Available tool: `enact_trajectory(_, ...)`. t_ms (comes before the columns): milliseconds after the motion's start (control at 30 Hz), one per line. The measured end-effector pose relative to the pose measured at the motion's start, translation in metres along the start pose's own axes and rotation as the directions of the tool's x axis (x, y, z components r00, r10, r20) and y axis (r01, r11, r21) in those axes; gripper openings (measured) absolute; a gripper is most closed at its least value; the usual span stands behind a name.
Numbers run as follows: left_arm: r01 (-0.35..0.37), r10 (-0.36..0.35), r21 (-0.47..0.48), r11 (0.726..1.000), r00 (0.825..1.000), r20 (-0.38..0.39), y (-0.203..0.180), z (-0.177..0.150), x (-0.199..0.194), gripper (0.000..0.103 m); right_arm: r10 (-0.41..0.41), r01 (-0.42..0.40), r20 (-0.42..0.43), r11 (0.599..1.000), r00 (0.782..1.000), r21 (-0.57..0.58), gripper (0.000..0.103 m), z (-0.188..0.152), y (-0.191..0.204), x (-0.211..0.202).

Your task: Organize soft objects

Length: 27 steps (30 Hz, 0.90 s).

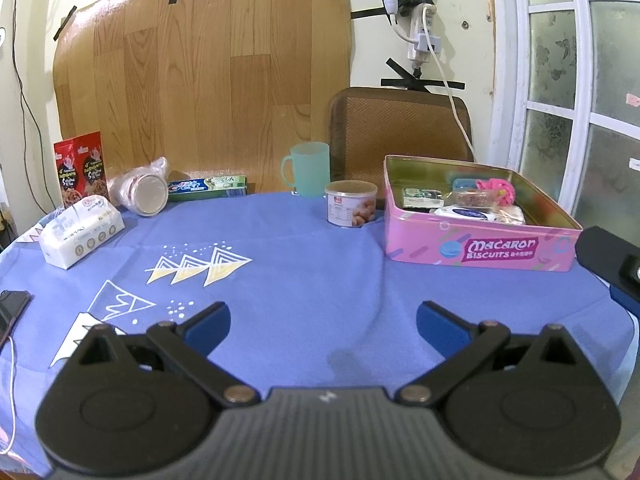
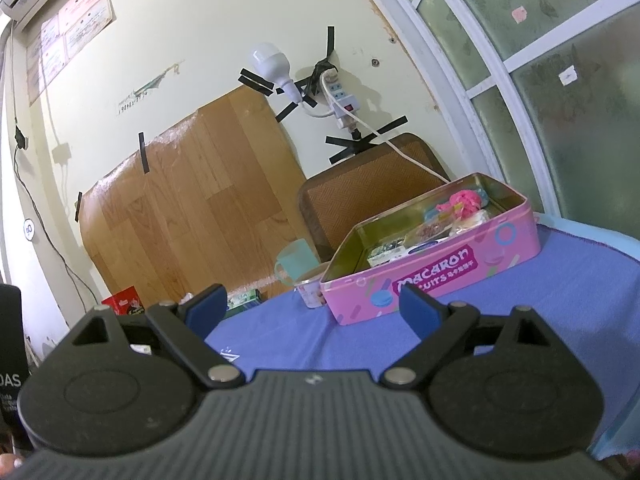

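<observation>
Where the views are cut off: the red snack packet [image 2: 125,303] is half hidden behind the right gripper [image 2: 314,309].
Tin contents: hard to make out inside the pink rectangular macaron tin [image 1: 480,250].
White soft tissue pack [image 1: 81,231]: far left on the blue tablecloth [image 1: 304,256], long axis running toward the wall.
Left gripper [image 1: 323,322]: jaws spread, nothing held.
Right gripper: jaws spread, nothing held.

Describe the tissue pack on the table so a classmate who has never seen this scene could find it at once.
Start at the blue tablecloth and go to its left edge, away from the pink biscuit tin. The tissue pack lies in front of the red snack packets. It is the only white, soft, brick-shaped pack there.
</observation>
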State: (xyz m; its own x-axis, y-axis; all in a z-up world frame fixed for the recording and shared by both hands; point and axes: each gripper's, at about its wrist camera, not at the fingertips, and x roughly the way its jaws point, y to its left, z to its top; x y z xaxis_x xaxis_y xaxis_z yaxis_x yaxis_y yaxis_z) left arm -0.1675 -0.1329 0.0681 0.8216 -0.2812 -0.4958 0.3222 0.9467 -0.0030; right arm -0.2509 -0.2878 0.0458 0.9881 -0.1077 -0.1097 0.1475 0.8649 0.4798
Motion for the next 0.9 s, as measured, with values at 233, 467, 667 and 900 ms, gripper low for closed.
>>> enact_trajectory(233,0.015,-0.015,-0.003,1.0,1.0,0.001,-0.0011,-0.0008,-0.0005,0.103,0.002,-0.002,-0.003,1.0,1.0,-0.001,0.095,0.0007,-0.0006,0.0003)
enact_trajectory(467,0.014,-0.014,0.001,1.0,1.0,-0.001,-0.0017,-0.001,-0.0002,0.103,0.003,-0.003,-0.003,1.0,1.0,-0.002,0.095,0.0007,-0.0007,0.0007)
enact_trajectory(667,0.014,-0.014,-0.008,1.0,1.0,-0.003,-0.0015,-0.0015,-0.0002,0.103,0.003,-0.003,-0.004,1.0,1.0,-0.003,0.095,0.0007,-0.0008,0.0006)
enact_trajectory(900,0.018,-0.018,-0.014,1.0,1.0,-0.006,-0.0009,-0.0019,0.0,0.103,0.003,-0.003,-0.006,1.0,1.0,-0.004,0.095,-0.0004,-0.0009,0.0012)
